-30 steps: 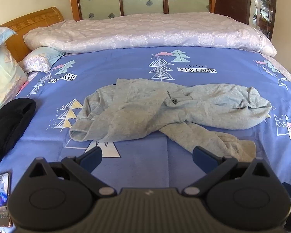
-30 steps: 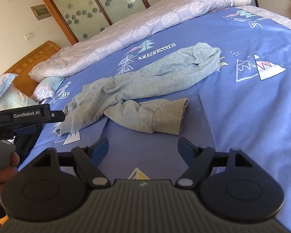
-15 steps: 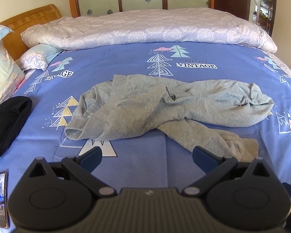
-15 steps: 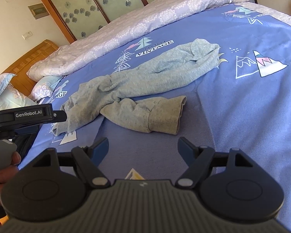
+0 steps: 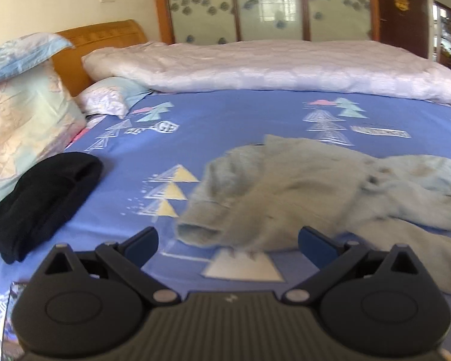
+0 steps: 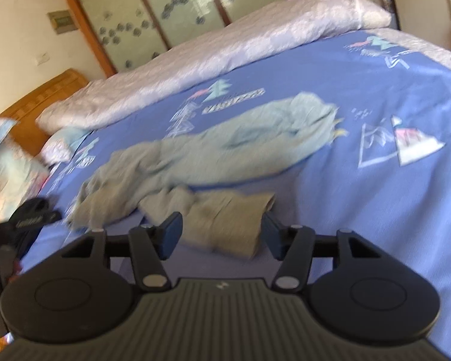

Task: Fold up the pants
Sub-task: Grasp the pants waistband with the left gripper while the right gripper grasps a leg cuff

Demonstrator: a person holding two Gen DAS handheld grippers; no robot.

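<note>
Left wrist view: left hand-held gripper (image 5: pixel 228 242) released, jaws wide apart, nothing between the pads; grey pants (image 5: pixel 315 192) lie crumpled on the blue bed (image 5: pixel 231 123) just ahead and to the right, the near rolled end of the cloth sitting between the jaw tips but apart from both. Long axis of the pants runs left to right across the view, bulk trailing off to the right. A black garment (image 5: pixel 42 201) lies well apart on the left. Right wrist view: right hand-held gripper (image 6: pixel 222 233) has just been closing, jaws half shut, pads flanking the ribbed leg cuff (image 6: pixel 228 222) but seemingly not pressing it. Pants (image 6: pixel 213 150) stretch from the cuff up-right toward the far end; long axis diagonal. Judgement: right hand nearer the cuff end, left hand nearer the other end
</note>
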